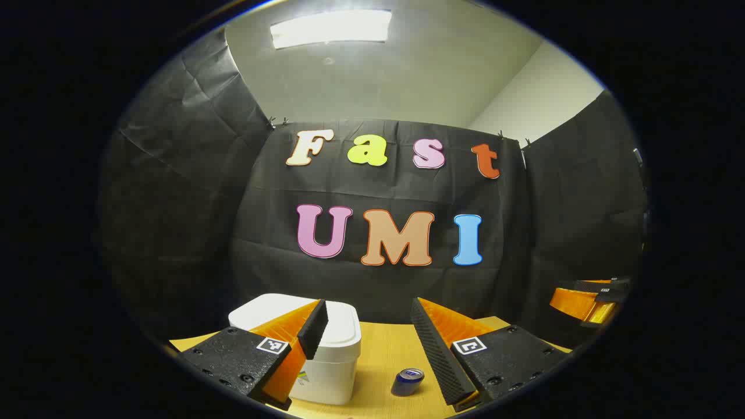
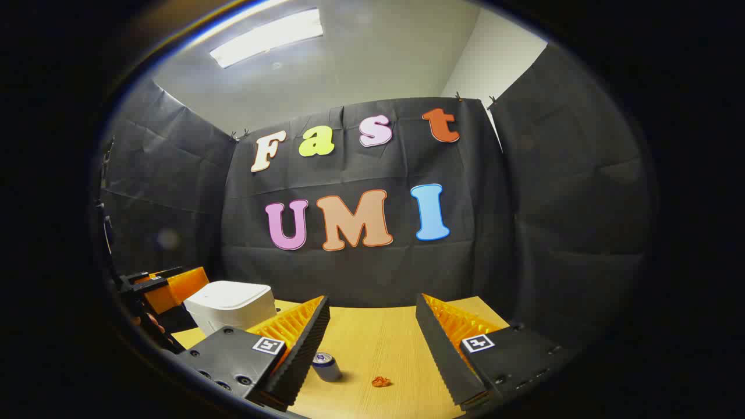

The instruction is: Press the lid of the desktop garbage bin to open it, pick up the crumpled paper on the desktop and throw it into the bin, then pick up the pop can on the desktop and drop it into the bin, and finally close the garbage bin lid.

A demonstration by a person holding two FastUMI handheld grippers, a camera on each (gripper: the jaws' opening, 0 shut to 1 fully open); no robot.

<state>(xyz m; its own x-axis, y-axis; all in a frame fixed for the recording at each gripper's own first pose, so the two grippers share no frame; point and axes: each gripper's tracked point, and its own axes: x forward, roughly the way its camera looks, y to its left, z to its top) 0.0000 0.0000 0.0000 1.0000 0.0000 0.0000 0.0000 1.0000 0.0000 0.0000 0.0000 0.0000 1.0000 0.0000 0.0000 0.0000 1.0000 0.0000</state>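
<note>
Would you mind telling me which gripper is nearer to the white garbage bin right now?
Left. The left gripper hangs open right by the garbage bin, one finger overlapping it. The right gripper is open farther off, over the pop can and crumpled paper.

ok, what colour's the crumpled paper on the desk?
Orange-red: small crumpled paper ball, clearest in the right gripper view.

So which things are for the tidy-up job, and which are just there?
For the job:
white bin, lid shut
blue pop can, standing on the table
orange crumpled paper
left gripper, open
right gripper, open

Just there:
wooden table
black booth wall
ceiling light
</note>
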